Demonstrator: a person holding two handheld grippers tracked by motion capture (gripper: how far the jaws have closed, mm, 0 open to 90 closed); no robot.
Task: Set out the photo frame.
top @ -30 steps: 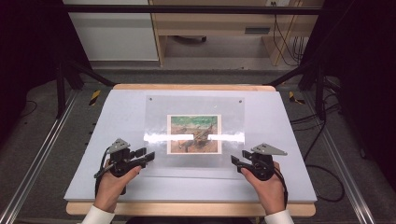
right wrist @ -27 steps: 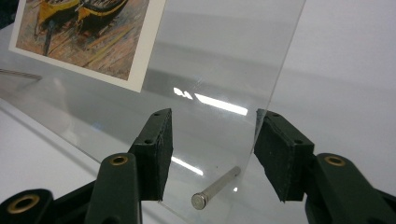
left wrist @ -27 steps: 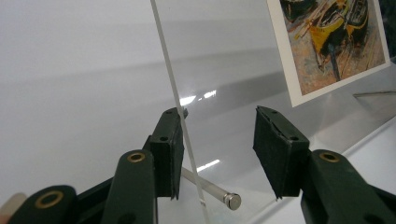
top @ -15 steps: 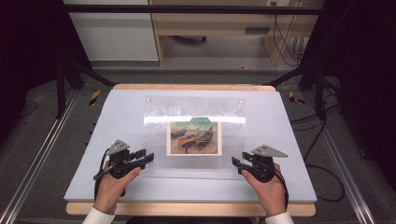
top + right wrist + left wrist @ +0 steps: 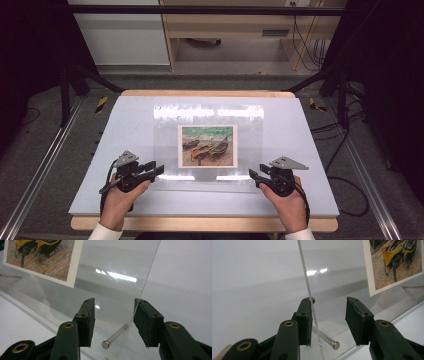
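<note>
A clear acrylic sheet (image 5: 250, 135) lies over a boat picture (image 5: 207, 146) on the white board. My left gripper (image 5: 159, 170) is at the sheet's near left corner and my right gripper (image 5: 251, 175) at its near right corner. In the left gripper view the jaws (image 5: 329, 302) stand apart around the sheet's edge (image 5: 308, 290) and a metal pin (image 5: 325, 338). In the right gripper view the jaws (image 5: 113, 302) straddle the sheet's corner (image 5: 140, 300) and another pin (image 5: 115, 336). Both pairs of jaws have just been closing, with gaps still showing beside the pads.
The white board (image 5: 125, 125) rests on a wooden table (image 5: 200, 224) with metal rails (image 5: 45, 165) on both sides. Cables (image 5: 345, 175) trail on the floor at the right. A cabinet (image 5: 130, 40) and a wooden desk stand behind the table.
The bright glare on the clear sheet has moved from across the picture to the sheet's far and near edges, so its tilt has changed. Both hands stay in place.
</note>
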